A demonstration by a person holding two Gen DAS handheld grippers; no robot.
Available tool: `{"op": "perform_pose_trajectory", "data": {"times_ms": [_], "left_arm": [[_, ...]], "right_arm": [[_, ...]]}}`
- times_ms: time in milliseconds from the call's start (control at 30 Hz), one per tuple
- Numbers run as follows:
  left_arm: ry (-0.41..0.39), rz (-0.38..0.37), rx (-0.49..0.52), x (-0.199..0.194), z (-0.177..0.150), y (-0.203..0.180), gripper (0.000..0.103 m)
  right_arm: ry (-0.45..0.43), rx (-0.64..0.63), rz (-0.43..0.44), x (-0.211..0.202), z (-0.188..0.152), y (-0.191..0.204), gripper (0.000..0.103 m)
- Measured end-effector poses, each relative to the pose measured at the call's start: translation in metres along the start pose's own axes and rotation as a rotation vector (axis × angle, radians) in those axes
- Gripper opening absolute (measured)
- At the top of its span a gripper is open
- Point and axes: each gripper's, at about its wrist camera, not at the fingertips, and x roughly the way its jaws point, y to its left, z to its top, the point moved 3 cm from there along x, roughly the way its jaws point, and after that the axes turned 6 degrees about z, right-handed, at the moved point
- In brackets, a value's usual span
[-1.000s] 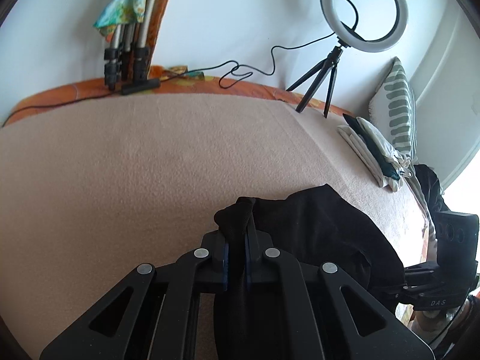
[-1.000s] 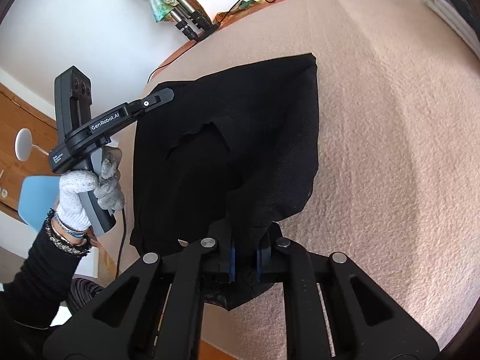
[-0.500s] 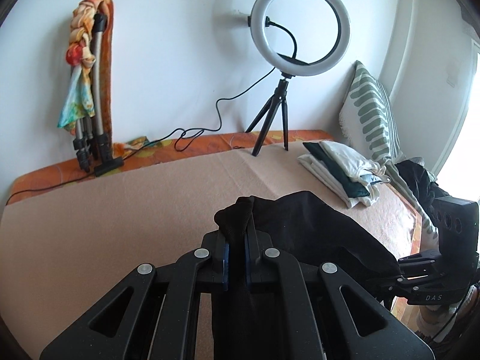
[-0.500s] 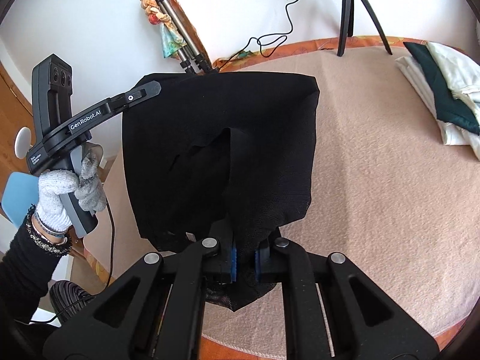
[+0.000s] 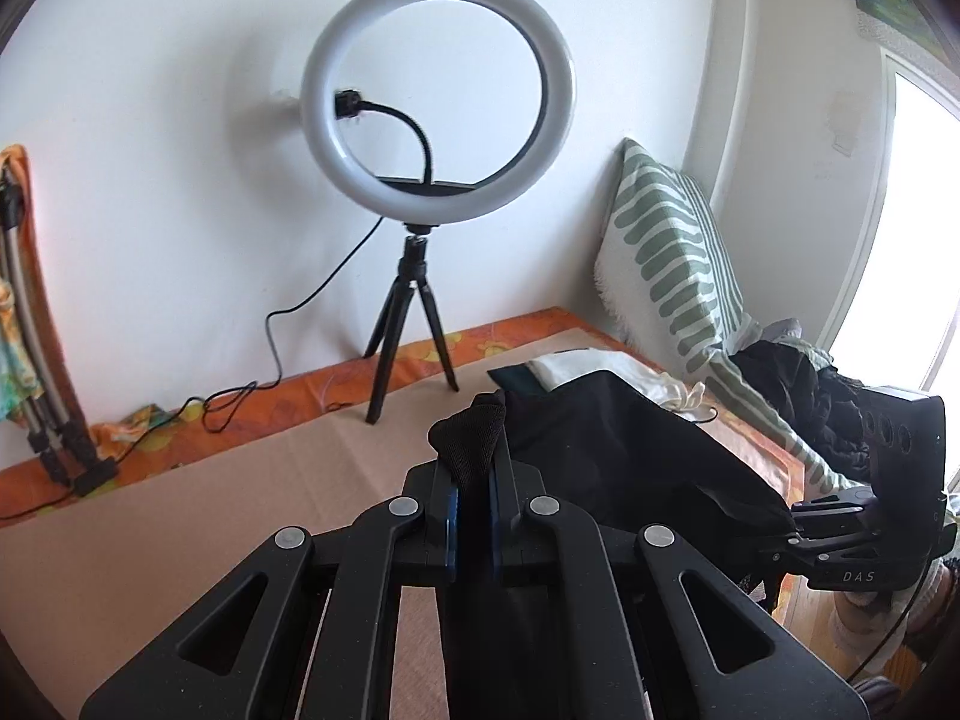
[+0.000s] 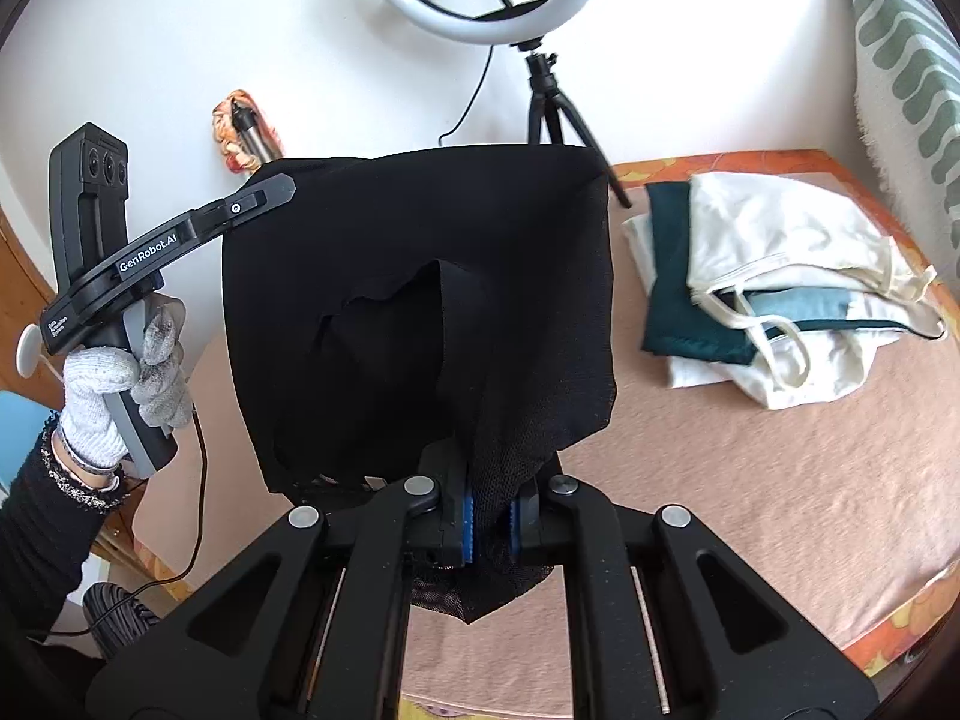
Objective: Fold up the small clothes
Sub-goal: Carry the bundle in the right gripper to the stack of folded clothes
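Black cloth point(image 6: 420, 300) hung stretched in the air between the two grippers, above the beige bed point(image 6: 750, 480), none of it visibly touching the surface. Left gripper point(image 5: 472, 516) was clenched on one bunched corner, a tuft of mesh sticking up past its blue pads point(image 5: 451, 516); in the right wrist view the same tool reached in from the left, held by a hand point(image 6: 108, 384) in a grey-white glove, its tip at the cloth's upper corner. Right gripper point(image 6: 489, 525) was clenched on the lower edge, with fabric pinched between its blue pads point(image 6: 468, 522) and a loose flap drooping under the jaws. The cloth sagged in the middle and showed a torn-looking opening near its centre. To the right on the bed lay a stack point(image 6: 774, 294) of white, dark green and light blue clothes. Behind the cloth stood a ring light point(image 5: 437, 99) on a small tripod point(image 5: 411, 336), its cable trailing along an orange sheet point(image 5: 300, 396) at the wall. A striped pillow point(image 5: 666, 258) leaned in the corner, with dark clothes point(image 5: 798, 384) heaped just beside it.
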Motion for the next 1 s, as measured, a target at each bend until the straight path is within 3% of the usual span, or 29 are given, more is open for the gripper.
{"op": "perform_pose_trajectory", "data": {"times_ms": [333, 600, 800, 1000], "left_arm": [[-0.033, -0.079, 0.028, 0.071, 0.042, -0.076, 0.006], [-0.053, -0.104, 0.034, 0.129, 0.074, -0.109, 0.006], [-0.05, -0.086, 0.016, 0.174, 0.089, -0.115, 0.006], [-0.019, -0.062, -0.006, 0.215, 0.085, -0.116, 0.006]], "right_arm": [[-0.055, -0.032, -0.154, -0.049, 0.034, -0.076, 0.008], [-0.084, -0.058, -0.236, -0.07, 0.069, -0.142, 0.008], [-0.095, -0.052, -0.238, -0.055, 0.093, -0.184, 0.008], [-0.052, -0.033, -0.226, -0.023, 0.1, -0.221, 0.008]]}}
